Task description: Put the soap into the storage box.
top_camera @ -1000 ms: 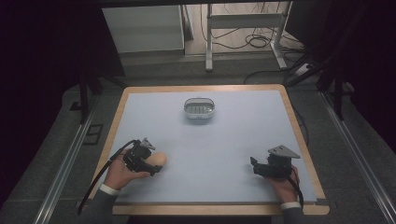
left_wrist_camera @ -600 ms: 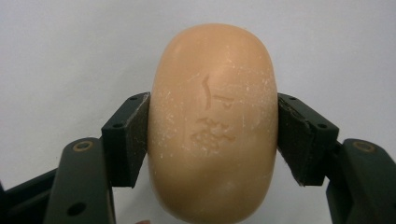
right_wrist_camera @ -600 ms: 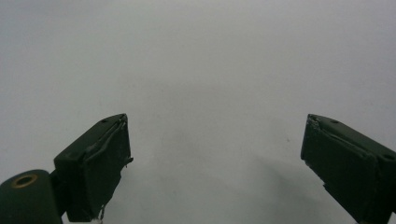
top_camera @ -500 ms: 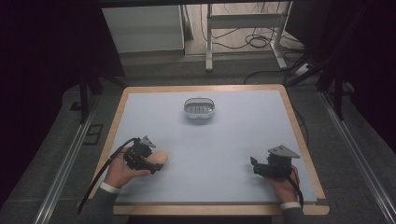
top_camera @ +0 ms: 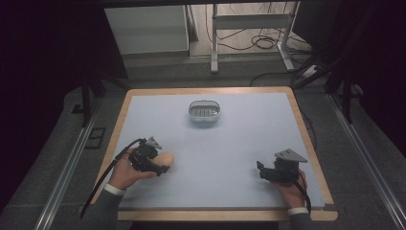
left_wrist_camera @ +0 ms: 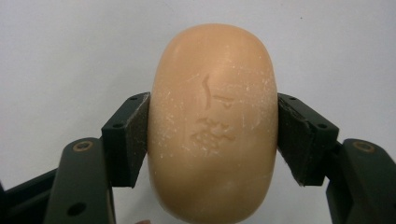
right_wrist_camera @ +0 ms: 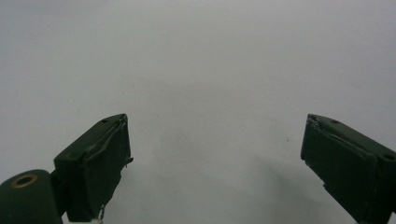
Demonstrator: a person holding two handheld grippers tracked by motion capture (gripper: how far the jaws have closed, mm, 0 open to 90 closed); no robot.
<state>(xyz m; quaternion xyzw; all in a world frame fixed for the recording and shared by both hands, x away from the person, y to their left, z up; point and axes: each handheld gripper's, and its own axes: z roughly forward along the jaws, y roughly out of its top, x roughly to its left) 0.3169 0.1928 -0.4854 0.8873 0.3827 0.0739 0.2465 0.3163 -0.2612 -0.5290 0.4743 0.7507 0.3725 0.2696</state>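
An oval tan soap bar point(left_wrist_camera: 214, 126) with a stamped mark fills the middle of the left gripper view, both black jaw pads pressed against its sides. My left gripper point(top_camera: 162, 166) is shut on the soap bar point(top_camera: 164, 158) at the table's near left. At the near right my right gripper point(top_camera: 260, 169) rests low over the table, and in the right gripper view its jaws point(right_wrist_camera: 215, 163) stand wide apart with bare tabletop between them. A small oval metal dish point(top_camera: 204, 111) with a slotted insert sits at the far middle of the table.
The table point(top_camera: 239, 139) has a pale blue-grey top with a wooden rim. Behind it on the floor are cables point(top_camera: 261, 43) and a metal frame's legs point(top_camera: 214, 43). Rails run along both sides of the table.
My left gripper, shut on the soap, has shifted slightly. The right gripper has stayed where it was.
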